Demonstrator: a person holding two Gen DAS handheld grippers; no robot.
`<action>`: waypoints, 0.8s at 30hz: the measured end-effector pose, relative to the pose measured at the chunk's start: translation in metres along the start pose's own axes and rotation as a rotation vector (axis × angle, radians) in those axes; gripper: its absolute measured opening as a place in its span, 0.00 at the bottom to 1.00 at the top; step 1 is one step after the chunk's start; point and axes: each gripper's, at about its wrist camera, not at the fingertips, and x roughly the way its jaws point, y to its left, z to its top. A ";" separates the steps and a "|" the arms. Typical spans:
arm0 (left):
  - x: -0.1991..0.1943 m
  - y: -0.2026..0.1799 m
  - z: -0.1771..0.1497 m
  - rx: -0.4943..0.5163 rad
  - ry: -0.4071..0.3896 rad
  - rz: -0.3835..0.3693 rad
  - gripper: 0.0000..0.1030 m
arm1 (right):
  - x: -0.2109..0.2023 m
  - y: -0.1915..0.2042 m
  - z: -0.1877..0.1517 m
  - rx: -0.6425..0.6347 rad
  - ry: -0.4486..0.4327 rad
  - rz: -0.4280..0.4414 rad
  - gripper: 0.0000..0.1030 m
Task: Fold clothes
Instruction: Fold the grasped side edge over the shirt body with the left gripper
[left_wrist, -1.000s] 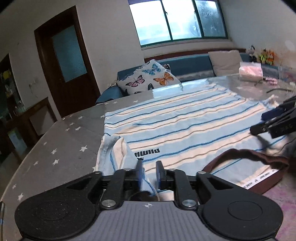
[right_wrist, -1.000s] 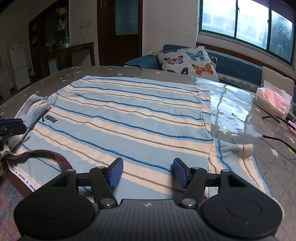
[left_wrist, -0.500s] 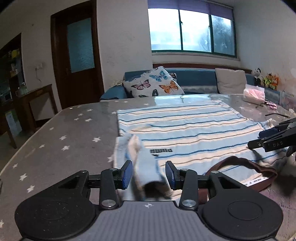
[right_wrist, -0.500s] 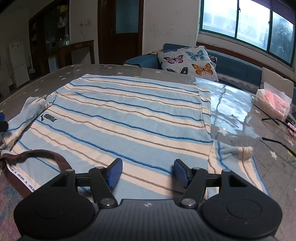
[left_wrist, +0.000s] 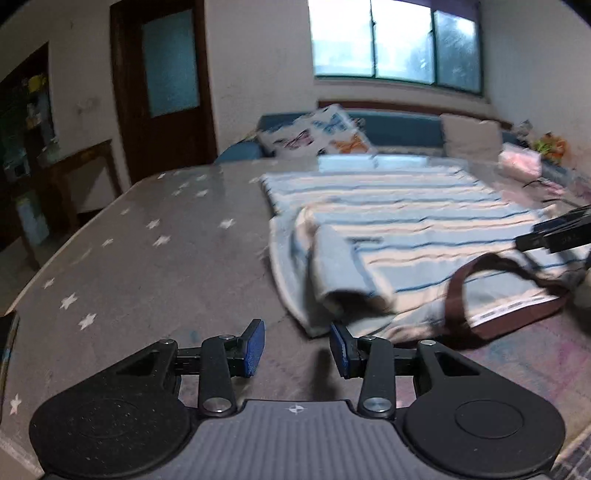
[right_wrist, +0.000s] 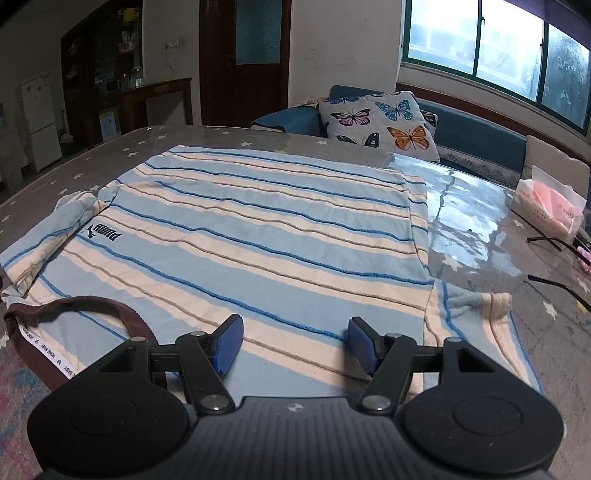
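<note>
A light-blue and cream striped T-shirt (right_wrist: 280, 236) with a brown collar (right_wrist: 74, 306) lies flat on the star-patterned table, collar toward me. Its left sleeve (left_wrist: 332, 280) is folded in over the body; in the right wrist view this sleeve (right_wrist: 55, 229) lies at the left edge. The right sleeve (right_wrist: 476, 306) lies spread out. My left gripper (left_wrist: 297, 347) is open and empty, just off the shirt's left edge. My right gripper (right_wrist: 293, 343) is open and empty, low over the shirt's near hem area; its fingers (left_wrist: 554, 236) show at the right of the left wrist view.
The grey star-patterned table (left_wrist: 147, 258) has bare surface left of the shirt. A tissue pack (right_wrist: 546, 206) and glasses (right_wrist: 554, 243) lie at the far right. A blue sofa with a butterfly cushion (right_wrist: 376, 118) stands behind the table.
My left gripper let go of the left sleeve, opened, and drew back and left off the shirt. The sleeve now rests folded on the shirt. The right gripper barely moved.
</note>
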 end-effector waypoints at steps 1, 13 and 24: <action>0.002 -0.001 0.000 -0.001 0.004 0.006 0.34 | 0.000 0.000 0.000 -0.001 0.000 -0.001 0.63; 0.013 -0.011 0.002 0.069 -0.010 -0.036 0.24 | -0.001 -0.002 -0.001 0.008 -0.002 0.000 0.64; 0.006 0.024 0.009 0.042 -0.065 0.166 0.01 | 0.001 -0.003 0.000 0.011 -0.001 -0.001 0.65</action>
